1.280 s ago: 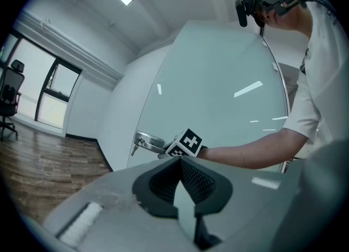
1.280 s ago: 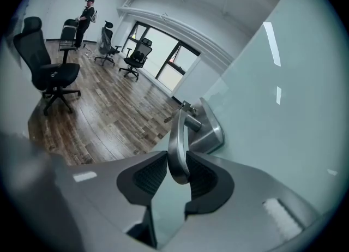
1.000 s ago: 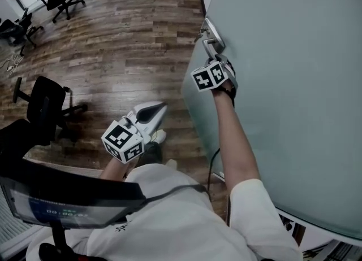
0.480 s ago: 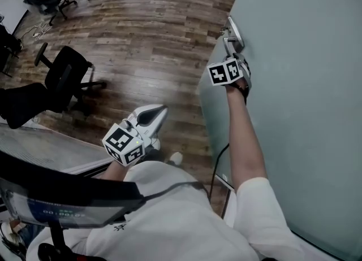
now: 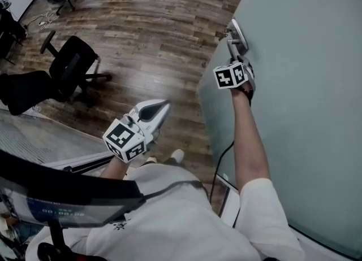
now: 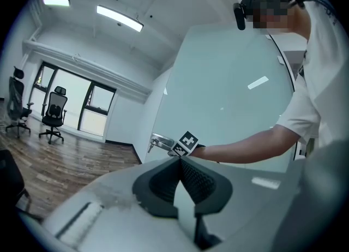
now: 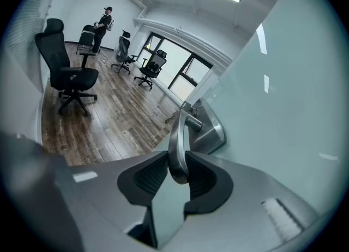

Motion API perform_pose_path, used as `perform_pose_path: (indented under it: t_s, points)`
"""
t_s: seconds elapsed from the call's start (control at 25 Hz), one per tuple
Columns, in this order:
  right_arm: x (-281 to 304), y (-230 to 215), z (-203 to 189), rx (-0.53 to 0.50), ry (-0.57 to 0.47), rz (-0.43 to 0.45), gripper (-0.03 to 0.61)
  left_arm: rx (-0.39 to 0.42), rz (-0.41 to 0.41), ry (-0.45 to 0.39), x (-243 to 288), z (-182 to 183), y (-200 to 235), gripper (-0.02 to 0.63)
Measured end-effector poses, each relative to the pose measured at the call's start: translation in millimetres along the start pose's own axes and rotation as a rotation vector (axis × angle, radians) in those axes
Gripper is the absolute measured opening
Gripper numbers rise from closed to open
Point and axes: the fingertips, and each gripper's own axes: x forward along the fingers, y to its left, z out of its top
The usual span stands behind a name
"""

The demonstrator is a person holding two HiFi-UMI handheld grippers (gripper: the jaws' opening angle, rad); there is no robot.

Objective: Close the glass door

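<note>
The frosted glass door [image 5: 305, 85] fills the right of the head view, and its metal lever handle [image 5: 233, 40] sits on a steel plate near the door's edge. My right gripper [image 5: 238, 65] is shut on that handle; in the right gripper view the lever [image 7: 177, 150] runs down between the two dark pads, which press on it from both sides. My left gripper [image 5: 159, 107] hangs in front of my body over the wooden floor, its jaws closed tip to tip with nothing between them. In the left gripper view the door [image 6: 229, 103] and the handle [image 6: 161, 142] appear ahead.
Black office chairs [image 5: 70, 65] stand on the wooden floor [image 5: 153, 34] to the left, with more at the far end. A glass partition and its metal frame [image 5: 51, 141] lie at lower left. A person [image 7: 103, 24] stands far back in the room.
The door, with my right gripper on the handle, has shifted right in the head view, and more floor and the partition have come into view at left. The left gripper has kept its place in front of my body.
</note>
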Motion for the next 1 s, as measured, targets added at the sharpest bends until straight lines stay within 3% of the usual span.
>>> perform_pose_path:
  t_s: [1.0]
  points:
    - [-96.8, 154.0, 56.6, -0.157, -0.123, 0.123, 0.104, -0.014, 0.046, -0.06, -170.4, -3.9, 15.0, 0.005]
